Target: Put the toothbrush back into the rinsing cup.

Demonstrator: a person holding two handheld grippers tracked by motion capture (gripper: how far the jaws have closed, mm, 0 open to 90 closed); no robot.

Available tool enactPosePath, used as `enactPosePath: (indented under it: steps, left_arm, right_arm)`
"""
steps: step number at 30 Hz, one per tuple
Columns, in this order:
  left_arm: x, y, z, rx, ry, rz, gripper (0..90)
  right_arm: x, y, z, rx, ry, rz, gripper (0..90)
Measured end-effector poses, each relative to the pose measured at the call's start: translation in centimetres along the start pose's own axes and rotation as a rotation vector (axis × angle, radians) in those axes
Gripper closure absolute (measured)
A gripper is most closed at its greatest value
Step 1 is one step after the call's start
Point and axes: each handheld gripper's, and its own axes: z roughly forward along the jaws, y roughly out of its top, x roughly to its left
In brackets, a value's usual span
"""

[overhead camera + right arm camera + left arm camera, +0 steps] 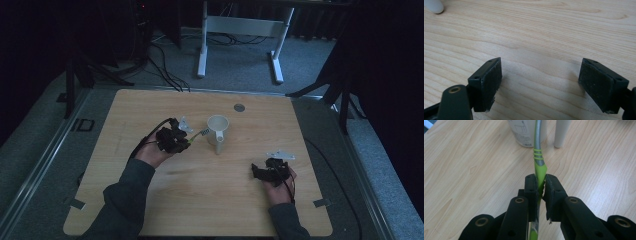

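Room beyond the table was dark; stands and cables on the floor were hard to make out. Left gripper had its jaws pinched tight on the green handle of a utensil. The metal shaft ran straight ahead of the jaws and was cut off at the frame's top, so the working end could not be told. Just past the shaft stood a white cup, its top cut off, with its handle just beside it.

Right gripper was wide apart, holding nothing, low over bare wood. From above it lay well apart from the cup.
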Motion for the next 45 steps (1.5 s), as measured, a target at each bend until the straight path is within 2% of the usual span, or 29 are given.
enactPosePath:
  steps: [11, 23, 34, 36, 45]
  left_arm:
    - [0.2, 0.0, -0.3, -0.025, 0.01, -0.024, 81.0]
    - [0.3, 0.3, -0.6, -0.078, 0.041, -0.056, 81.0]
    - [0.4, 0.3, -0.9, -0.105, 0.034, -0.082, 81.0]
    - [0.5, 0.1, -0.9, -0.122, 0.029, -0.095, 81.0]
    - [0.5, 0.1, -1.1, -0.149, 0.046, -0.107, 80.9]
  right_arm:
    - [0.0, 0.0, 0.0, 0.0, 0.0, 0.0, 18.4]
    - [0.0, 0.0, 0.0, 0.0, 0.0, 0.001, 18.4]
    - [0.0, 0.0, 0.0, 0.0, 0.0, 0.0, 18.4]
    - [0.0, 0.0, 0.0, 0.0, 0.0, 0.001, 18.4]
    - [0.0, 0.0, 0.0, 0.0, 0.0, 0.0, 18.4]
